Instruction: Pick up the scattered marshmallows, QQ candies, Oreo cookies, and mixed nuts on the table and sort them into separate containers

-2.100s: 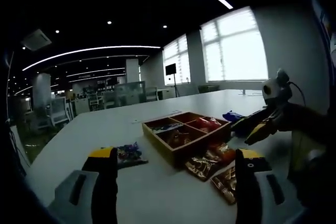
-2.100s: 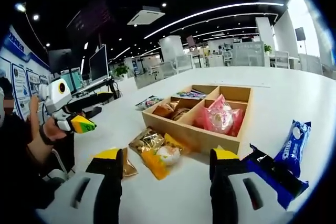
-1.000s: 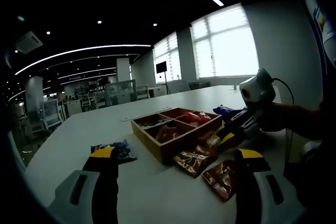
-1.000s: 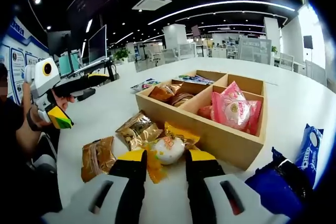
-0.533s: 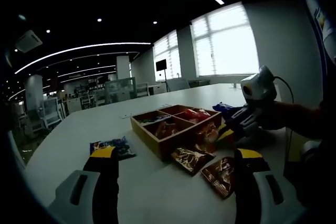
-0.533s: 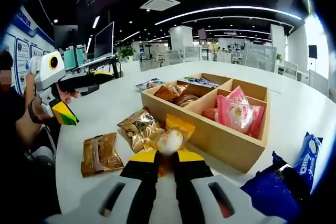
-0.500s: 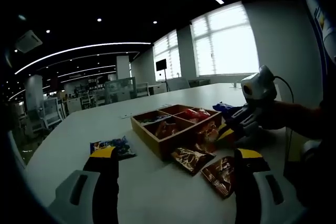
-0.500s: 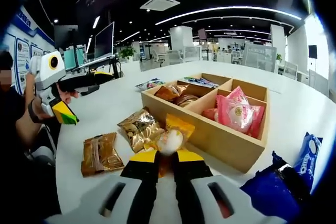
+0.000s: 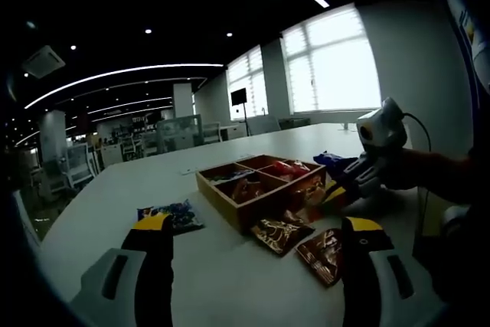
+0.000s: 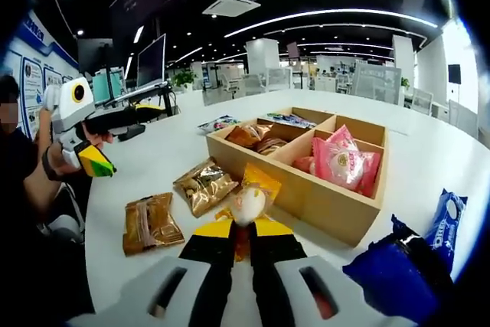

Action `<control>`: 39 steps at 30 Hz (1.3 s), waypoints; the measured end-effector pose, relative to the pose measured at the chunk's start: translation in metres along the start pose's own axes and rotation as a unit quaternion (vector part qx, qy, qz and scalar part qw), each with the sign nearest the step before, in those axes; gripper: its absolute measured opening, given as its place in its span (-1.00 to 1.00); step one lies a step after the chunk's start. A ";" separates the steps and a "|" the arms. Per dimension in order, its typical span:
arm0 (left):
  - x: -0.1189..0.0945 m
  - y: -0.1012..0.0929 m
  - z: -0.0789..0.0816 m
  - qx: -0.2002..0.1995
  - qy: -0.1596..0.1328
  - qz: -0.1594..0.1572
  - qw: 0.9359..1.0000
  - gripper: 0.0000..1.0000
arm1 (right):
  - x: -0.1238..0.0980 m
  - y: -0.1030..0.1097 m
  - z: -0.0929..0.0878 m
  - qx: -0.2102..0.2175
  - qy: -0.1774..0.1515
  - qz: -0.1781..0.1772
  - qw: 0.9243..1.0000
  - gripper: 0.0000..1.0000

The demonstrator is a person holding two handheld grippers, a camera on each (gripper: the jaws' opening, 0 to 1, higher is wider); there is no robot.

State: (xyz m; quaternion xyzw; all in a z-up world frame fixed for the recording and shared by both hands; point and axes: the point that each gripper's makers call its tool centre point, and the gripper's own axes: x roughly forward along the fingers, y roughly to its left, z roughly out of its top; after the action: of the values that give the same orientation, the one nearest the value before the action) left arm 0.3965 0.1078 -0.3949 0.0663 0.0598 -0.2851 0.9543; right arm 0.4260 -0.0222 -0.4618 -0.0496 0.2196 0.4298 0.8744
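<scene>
Left gripper view: left hand-held gripper (image 9: pixel 254 244) held with jaws wide apart above white counter (image 9: pixel 115 212), wooden tray (image 9: pixel 256 185) beyond; right gripper view: right hand-held gripper (image 10: pixel 242 227) clamped on yellow snack packet (image 10: pixel 250 198), raised just before the tray (image 10: pixel 325 204), blue Oreo packs (image 10: pixel 413 254) at right.

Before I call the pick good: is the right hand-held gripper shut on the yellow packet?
Shut: right hand-held gripper pinches the yellow snack packet, jaws nearly together.

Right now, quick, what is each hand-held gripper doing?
Left hand-held gripper: open, holding nothing.
Right hand-held gripper: closed on the yellow snack packet.
</scene>
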 end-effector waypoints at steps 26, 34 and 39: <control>0.000 0.002 0.004 0.001 0.000 0.004 1.000 0.88 | -0.021 0.003 0.014 0.010 -0.027 0.004 1.000 -0.92; 0.000 0.000 0.004 0.003 0.002 0.003 1.000 0.88 | -0.028 0.007 0.023 0.020 -0.047 0.014 0.999 -0.92; 0.001 -0.005 0.004 0.002 0.001 -0.002 1.000 0.89 | -0.034 0.013 0.030 0.026 -0.061 0.033 0.997 -0.93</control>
State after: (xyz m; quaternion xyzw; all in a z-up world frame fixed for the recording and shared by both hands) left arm 0.3948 0.1026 -0.3920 0.0685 0.0608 -0.2870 0.9535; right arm 0.4082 -0.0302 -0.4189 0.0067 0.1787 0.4545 0.8726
